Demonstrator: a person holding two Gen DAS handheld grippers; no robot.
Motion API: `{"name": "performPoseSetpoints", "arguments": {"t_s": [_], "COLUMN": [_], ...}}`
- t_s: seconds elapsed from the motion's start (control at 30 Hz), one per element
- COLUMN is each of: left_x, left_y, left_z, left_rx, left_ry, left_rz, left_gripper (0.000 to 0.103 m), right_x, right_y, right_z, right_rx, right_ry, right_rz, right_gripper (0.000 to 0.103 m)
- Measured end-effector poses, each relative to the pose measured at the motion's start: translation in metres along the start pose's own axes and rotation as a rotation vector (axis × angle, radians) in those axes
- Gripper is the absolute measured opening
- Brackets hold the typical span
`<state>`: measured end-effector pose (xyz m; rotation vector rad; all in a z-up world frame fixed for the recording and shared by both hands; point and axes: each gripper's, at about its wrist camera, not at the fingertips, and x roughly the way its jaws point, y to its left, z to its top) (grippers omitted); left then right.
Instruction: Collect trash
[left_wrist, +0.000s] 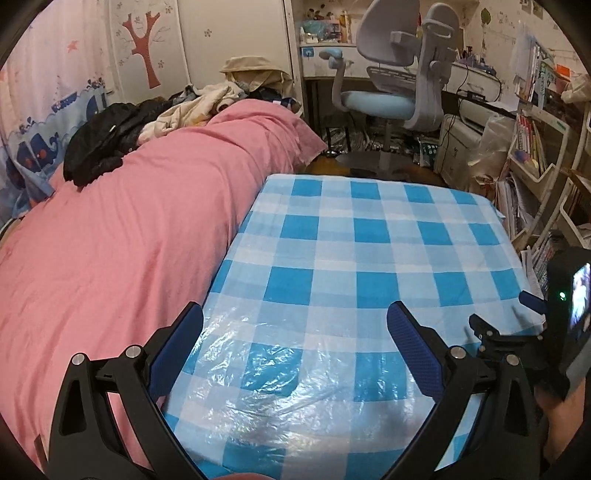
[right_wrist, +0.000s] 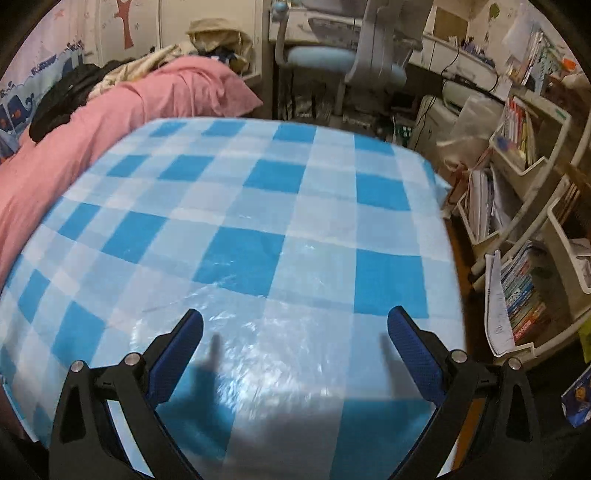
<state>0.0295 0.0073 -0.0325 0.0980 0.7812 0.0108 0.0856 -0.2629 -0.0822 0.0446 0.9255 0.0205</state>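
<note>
Left gripper (left_wrist: 295, 332) and right gripper (right_wrist: 295, 334): both spread wide, holding nothing, above the near edge of the blue-checked tablecloth (left_wrist: 369, 236). Pink quilt (left_wrist: 129, 221) abuts its left edge. Trash: cannot tell.

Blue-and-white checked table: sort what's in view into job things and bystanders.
Job:
- left gripper, open
- right gripper, open
- no trash visible on the blue-and-white checked plastic table cover

Lying about:
- pink quilt
- black jacket
- grey-and-blue desk chair
- white bookshelf
</note>
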Motion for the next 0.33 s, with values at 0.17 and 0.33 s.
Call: {"name": "performPoseSetpoints", "arguments": {"t_s": [0.17,0.33], "left_x": [0.02,0.022], "left_y": [0.011,0.023], "left_z": [0.001,0.001], "left_rx": [-0.044,-0.069], "left_ry": [0.093,0.09], "left_rz": [-0.074,-0.041], "left_gripper": [0.096,0.096], "right_x": [0.021,0.028], "right_y": [-0.002,0.0], "right_z": [0.011,0.02], "right_rx": [0.024,0.024], "right_ry": [0.068,0.072], "right_rz": [0.033,0.03], "right_gripper": [0.096,0.096]}}
